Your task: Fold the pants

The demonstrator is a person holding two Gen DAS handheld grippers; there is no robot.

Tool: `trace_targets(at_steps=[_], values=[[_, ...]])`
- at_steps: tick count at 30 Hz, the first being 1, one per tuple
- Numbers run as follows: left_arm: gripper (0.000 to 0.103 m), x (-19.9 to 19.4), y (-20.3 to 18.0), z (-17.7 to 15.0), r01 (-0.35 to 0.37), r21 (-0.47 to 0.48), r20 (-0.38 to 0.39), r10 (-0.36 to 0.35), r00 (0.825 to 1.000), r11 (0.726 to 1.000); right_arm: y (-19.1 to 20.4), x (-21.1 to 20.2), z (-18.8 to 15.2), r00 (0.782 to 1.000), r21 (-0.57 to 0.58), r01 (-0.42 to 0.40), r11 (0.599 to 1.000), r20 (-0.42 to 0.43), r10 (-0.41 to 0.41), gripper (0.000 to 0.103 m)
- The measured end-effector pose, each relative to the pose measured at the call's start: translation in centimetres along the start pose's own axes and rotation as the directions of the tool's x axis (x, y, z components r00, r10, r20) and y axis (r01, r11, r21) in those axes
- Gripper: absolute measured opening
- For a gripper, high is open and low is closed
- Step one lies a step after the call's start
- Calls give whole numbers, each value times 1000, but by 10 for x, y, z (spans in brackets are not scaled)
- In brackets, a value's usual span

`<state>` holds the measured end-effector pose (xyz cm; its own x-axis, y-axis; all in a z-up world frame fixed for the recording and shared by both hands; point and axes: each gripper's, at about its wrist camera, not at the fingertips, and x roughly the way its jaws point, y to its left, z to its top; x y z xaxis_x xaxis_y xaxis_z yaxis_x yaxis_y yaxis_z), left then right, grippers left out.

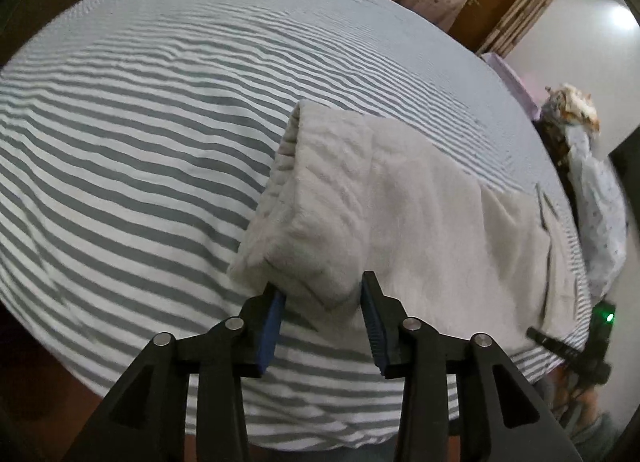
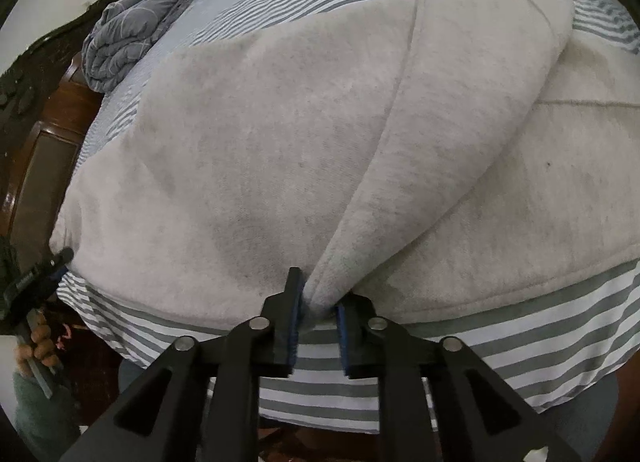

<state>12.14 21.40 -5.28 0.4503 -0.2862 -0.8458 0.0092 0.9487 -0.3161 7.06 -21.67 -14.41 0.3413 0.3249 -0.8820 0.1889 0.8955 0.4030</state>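
Two claws at the near edge of the bed point(image 1: 120, 181), both aimed steeply down. Pale grey pants point(image 2: 260, 149) spread flat on the striped sheet, long axis running away toward the far side. Left claw point(image 1: 322, 298) part open astride a folded corner, pads clear of the cloth. Right claw point(image 2: 318, 304) narrowly parted around a raised fold ridge, contact uncertain. Ridge directly ahead of the right claw; likely next, release and withdrawal.

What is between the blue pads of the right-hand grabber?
A bunched fold of the light grey pants sits between the right gripper pads, over the striped bedsheet. The right wrist view shows it.
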Motion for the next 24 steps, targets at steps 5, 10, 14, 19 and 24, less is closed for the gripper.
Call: trace_targets(at_steps=[5, 10, 14, 19, 24], values=[[44, -5, 5, -10, -56, -18, -13, 56, 998, 998, -11, -17, 0, 1000, 20, -16, 1000, 21, 15, 42], [44, -24, -10, -31, 70, -62, 15, -69, 998, 996, -30, -46, 1, 998, 45, -40, 998, 58, 38, 43], [44, -30, -56, -48, 214, -20, -19, -214, 977, 977, -50, -71, 11, 995, 71, -33, 997, 96, 26, 43], [44, -2, -133, -65, 414, -44, -135, -416, 899, 909, -61, -95, 32, 989, 65, -24, 998, 144, 14, 43], [44, 36, -203, -77, 520, -124, -233, -534, 813, 845, -62, -117, 57, 986, 1, 19, 1000, 164, -18, 43]])
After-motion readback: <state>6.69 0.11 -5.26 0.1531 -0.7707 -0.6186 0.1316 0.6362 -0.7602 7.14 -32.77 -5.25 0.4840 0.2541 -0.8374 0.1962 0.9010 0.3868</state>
